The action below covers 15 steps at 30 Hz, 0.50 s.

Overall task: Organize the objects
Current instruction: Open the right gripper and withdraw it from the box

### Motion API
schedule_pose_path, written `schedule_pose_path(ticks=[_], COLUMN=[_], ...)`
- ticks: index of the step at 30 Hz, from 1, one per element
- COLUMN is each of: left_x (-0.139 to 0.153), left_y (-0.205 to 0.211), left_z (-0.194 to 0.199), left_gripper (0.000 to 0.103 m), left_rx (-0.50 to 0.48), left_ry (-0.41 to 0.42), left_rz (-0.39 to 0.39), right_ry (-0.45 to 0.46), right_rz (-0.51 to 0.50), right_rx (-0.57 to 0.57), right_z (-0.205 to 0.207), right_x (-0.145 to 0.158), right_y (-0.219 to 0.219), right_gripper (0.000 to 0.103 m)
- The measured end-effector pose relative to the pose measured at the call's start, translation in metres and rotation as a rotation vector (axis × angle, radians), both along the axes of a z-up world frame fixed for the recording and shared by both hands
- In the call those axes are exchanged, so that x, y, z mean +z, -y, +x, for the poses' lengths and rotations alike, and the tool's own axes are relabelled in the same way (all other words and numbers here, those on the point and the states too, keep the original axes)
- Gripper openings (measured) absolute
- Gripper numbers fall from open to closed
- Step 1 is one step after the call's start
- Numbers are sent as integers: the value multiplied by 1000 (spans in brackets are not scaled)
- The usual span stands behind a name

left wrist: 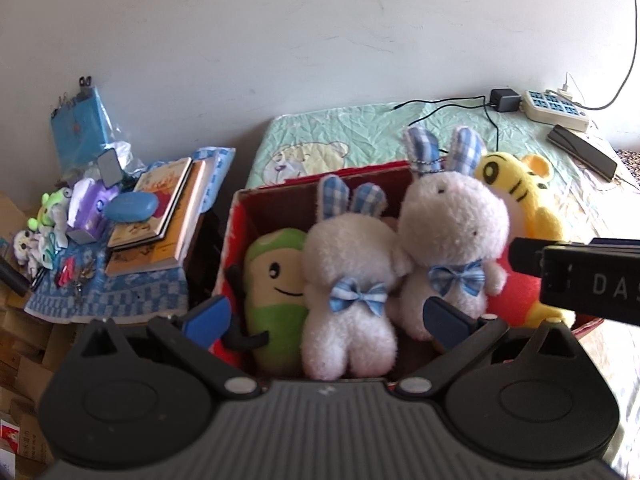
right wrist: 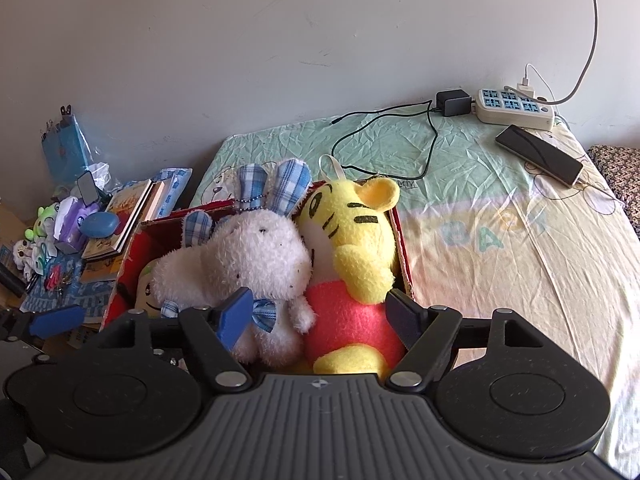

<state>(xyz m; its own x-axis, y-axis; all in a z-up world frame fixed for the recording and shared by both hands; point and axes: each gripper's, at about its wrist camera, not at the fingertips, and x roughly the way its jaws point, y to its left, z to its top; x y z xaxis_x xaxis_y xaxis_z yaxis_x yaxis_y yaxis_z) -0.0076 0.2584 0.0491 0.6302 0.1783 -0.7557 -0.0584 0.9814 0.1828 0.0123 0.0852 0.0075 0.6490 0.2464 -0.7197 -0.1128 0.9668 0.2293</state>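
Note:
A red cardboard box [left wrist: 236, 236] [right wrist: 402, 240] stands on the bed and holds several plush toys. In the left wrist view, from left: a green and tan smiling plush [left wrist: 276, 280], a small white rabbit [left wrist: 348, 288] with a blue bow, a bigger white rabbit [left wrist: 452, 240], and a yellow tiger [left wrist: 520, 188] with a red belly. The right wrist view shows the big rabbit [right wrist: 256, 256] and the tiger [right wrist: 356, 252]. My left gripper [left wrist: 328, 316] is open, its fingers either side of the small rabbit. My right gripper [right wrist: 320, 312] is open in front of the tiger and rabbit.
A side table [left wrist: 120, 296] left of the box carries books [left wrist: 160, 216], a blue case [left wrist: 130, 206], small toys and keys. On the bed lie a power strip [right wrist: 516, 106], a charger with cable [right wrist: 452, 102] and a phone [right wrist: 540, 156]. A white wall stands behind.

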Motion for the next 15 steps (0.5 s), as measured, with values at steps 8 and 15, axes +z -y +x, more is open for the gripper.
schedule_pose_path(ticks=[8, 15], left_x=[-5, -11], left_y=[-4, -7], left_z=[-4, -4], left_gripper=[102, 102], left_rx=[-2, 13], left_ry=[-11, -34], left_rz=[5, -28], right_ry=[-7, -21], right_rz=[-37, -86], right_rx=[-18, -34], right_z=[-2, -4], right_x=[-1, -5], right_y=[-4, -8], right_gripper=[81, 85])
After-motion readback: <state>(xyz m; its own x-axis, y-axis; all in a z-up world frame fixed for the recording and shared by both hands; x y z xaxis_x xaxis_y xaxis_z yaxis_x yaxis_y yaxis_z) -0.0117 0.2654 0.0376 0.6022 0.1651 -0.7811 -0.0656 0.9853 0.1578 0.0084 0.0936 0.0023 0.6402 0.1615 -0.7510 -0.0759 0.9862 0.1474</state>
